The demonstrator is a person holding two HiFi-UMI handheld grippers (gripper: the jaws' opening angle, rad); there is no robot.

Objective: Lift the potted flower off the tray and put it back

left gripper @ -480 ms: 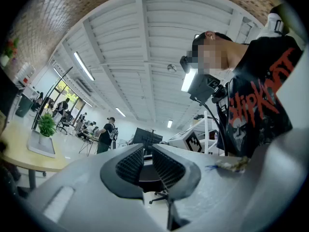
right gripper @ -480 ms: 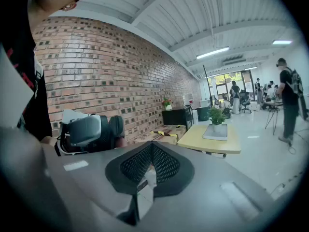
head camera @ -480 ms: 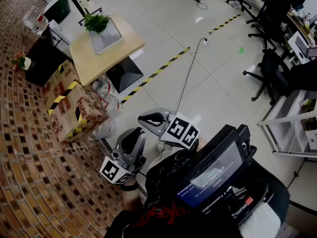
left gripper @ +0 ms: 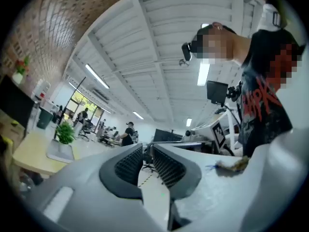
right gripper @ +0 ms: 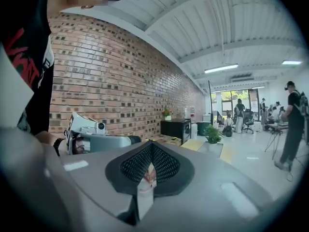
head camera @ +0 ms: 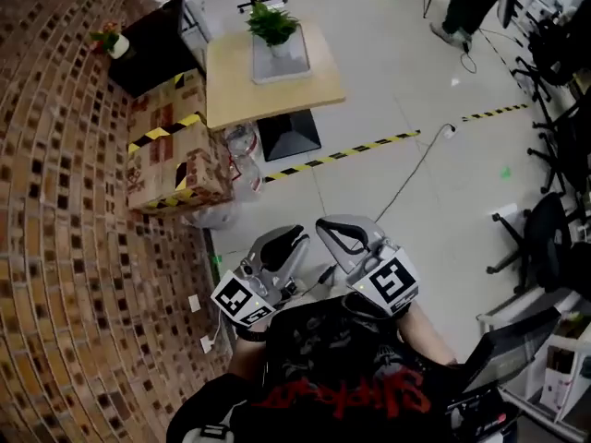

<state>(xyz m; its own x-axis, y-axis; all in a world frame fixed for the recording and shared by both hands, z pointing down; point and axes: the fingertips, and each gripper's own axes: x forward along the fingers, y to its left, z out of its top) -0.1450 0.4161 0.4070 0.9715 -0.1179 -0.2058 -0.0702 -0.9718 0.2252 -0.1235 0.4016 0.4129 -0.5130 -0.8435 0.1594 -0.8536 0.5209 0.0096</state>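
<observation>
The green leafy potted flower in its white pot (head camera: 273, 28) stands on the flat grey tray (head camera: 297, 61) atop the pale wooden square table (head camera: 268, 95). Just beside the table a cardboard box with yellow-and-black tape (head camera: 171, 160) sits against the brick wall (head camera: 65, 247). Well apart from the table, near the person's chest, the left gripper (head camera: 292, 239) has its jaws a narrow gap apart, nothing between them. The right gripper (head camera: 332, 228) has its jaws pressed together, empty.
</observation>
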